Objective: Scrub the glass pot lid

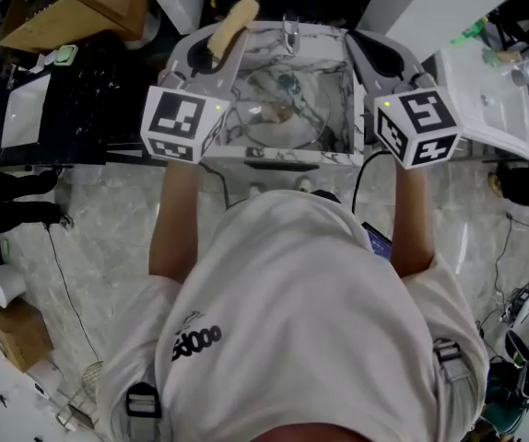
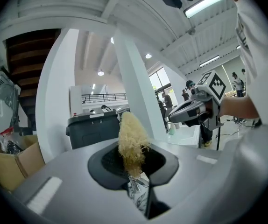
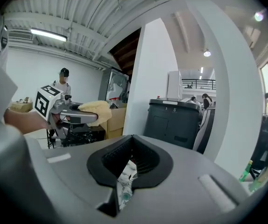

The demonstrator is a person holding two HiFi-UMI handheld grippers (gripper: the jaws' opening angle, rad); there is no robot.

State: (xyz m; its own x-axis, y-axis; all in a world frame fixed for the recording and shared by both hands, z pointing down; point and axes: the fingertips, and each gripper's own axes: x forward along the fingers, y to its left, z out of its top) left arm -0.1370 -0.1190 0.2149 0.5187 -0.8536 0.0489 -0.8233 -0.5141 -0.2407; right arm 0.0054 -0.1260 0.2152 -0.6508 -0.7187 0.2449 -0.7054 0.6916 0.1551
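The glass pot lid (image 1: 286, 121) lies in the marble sink (image 1: 336, 147), below and between both grippers. My left gripper (image 1: 211, 58) hovers over the sink's left rim, shut on a yellow loofah sponge (image 1: 233, 20) that sticks up out of the jaws. In the left gripper view the sponge (image 2: 131, 140) stands between the pads of that gripper (image 2: 134, 167). Over the sink's right rim my right gripper (image 1: 372, 52) is held with its jaws together and nothing in them. The right gripper view shows only a sliver of marble through the slit of the right gripper (image 3: 128, 169).
A faucet (image 1: 290, 29) stands at the back of the sink. A cardboard box (image 1: 80, 7) and a dark counter (image 1: 71, 99) lie to the left, a white tray (image 1: 490, 109) to the right. A black bin (image 3: 173, 120) stands ahead beside white pillars.
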